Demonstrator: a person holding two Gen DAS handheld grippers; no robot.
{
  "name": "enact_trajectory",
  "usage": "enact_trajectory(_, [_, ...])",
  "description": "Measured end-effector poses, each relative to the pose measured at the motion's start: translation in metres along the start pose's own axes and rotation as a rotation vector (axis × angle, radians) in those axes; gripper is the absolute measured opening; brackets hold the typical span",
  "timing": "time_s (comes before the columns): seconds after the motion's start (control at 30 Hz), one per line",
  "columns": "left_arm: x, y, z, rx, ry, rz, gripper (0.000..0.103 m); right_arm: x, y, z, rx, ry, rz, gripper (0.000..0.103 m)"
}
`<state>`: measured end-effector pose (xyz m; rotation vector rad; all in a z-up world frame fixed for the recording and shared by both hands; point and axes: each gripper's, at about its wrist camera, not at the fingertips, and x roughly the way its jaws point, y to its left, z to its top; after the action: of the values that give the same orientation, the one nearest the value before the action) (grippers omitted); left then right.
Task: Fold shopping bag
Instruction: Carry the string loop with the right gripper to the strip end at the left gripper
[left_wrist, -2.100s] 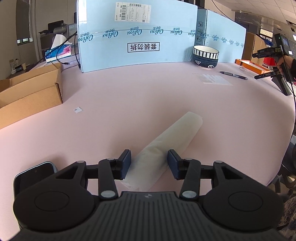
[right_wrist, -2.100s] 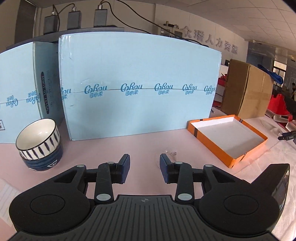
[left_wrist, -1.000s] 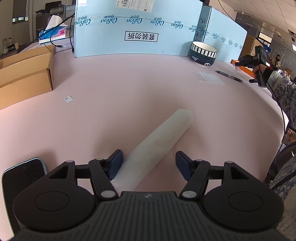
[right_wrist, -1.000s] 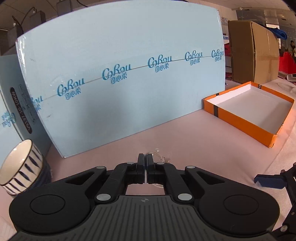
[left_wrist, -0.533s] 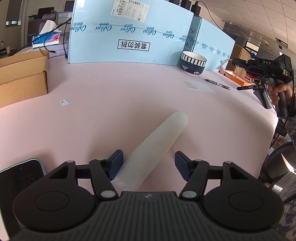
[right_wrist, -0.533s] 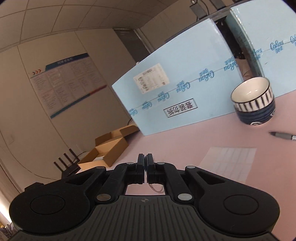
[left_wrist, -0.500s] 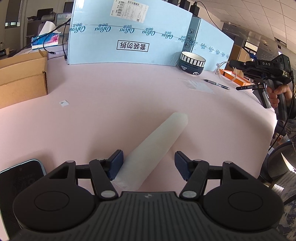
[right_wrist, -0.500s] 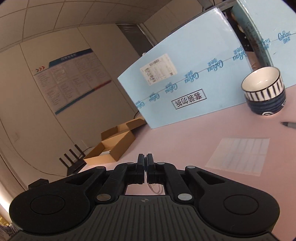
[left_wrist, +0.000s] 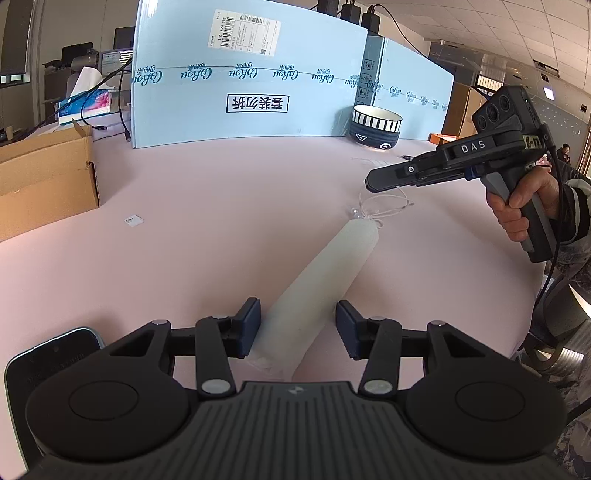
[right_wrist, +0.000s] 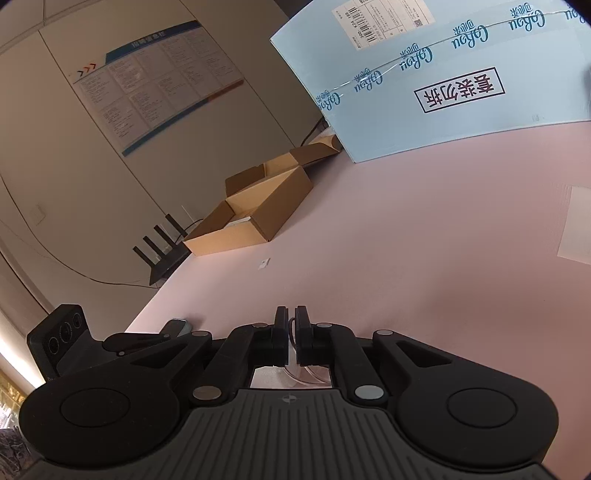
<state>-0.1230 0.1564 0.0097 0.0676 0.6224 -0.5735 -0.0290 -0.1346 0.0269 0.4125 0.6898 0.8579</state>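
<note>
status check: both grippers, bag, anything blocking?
Left gripper open, astride the near end of the rolled bag. Right gripper shut on clear elastic loop, hanging at bag's far end. Nothing in the way.

Phone (left_wrist: 48, 365) half behind the left tongs (left_wrist: 298, 328).

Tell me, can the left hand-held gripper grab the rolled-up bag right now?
Probably yes. The left hand-held gripper is open, and the rolled bag already lies between its fingers with nothing blocking it. The right hand-held gripper only holds the thin cord at the far end.
</note>
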Motion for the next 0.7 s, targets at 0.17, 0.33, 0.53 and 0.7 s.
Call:
enact_trajectory(0.17, [0.000, -0.001, -0.001, 0.008, 0.002, 0.003, 0.043, -0.005, 0.009, -0.006, -0.043, 0.027, -0.047, 0.007])
enact_trajectory(0.33, [0.000, -0.002, -0.001, 0.014, 0.004, 0.008, 0.043, -0.016, 0.000, -0.019, -0.042, 0.066, -0.089, 0.022])
enact_trajectory(0.53, [0.000, -0.001, -0.001, 0.010, 0.004, 0.007, 0.043, -0.023, 0.019, -0.020, -0.203, 0.056, -0.095, 0.024])
enact_trajectory(0.7, [0.000, -0.002, -0.001, 0.005, 0.003, 0.014, 0.043, -0.008, 0.047, -0.005, -0.406, 0.082, -0.122, 0.005])
